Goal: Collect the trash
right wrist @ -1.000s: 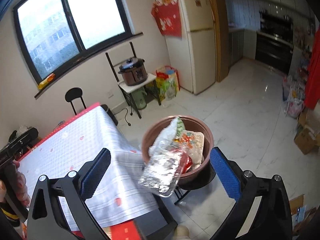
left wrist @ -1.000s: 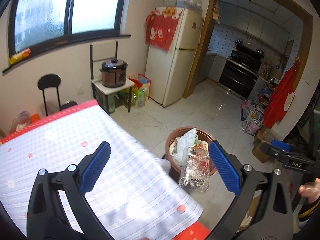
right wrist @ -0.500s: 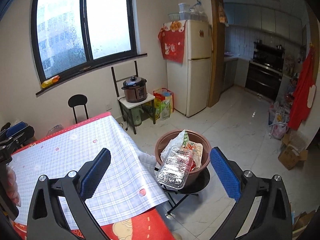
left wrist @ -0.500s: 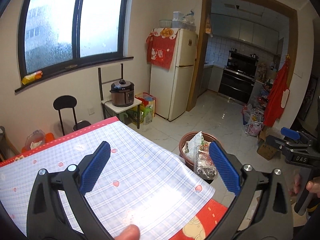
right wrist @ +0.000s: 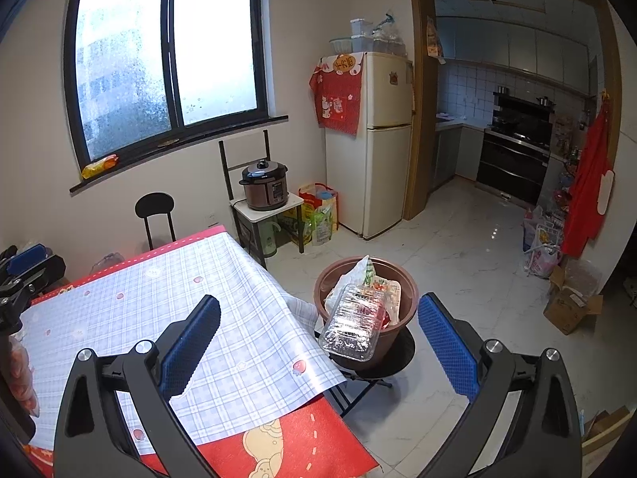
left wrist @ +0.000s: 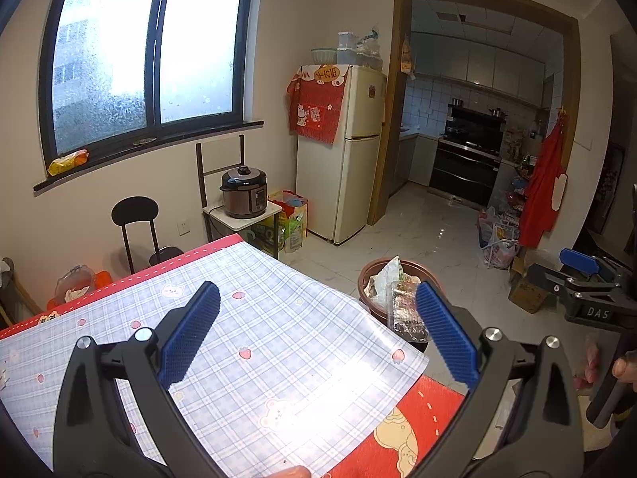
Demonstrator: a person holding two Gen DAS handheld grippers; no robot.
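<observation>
Clear plastic clamshell tilted over near rim of brown pot-shaped bin, lower end overhanging outside; crumpled wrappers inside bin. Bin on black stool just off table's far right corner. Checked tablecloth bare. Left gripper fingers spread wide, holding nothing. Right gripper fingers spread wide, holding nothing.

Both wrist views high above table, facing fridge; share window, brown bin.
</observation>
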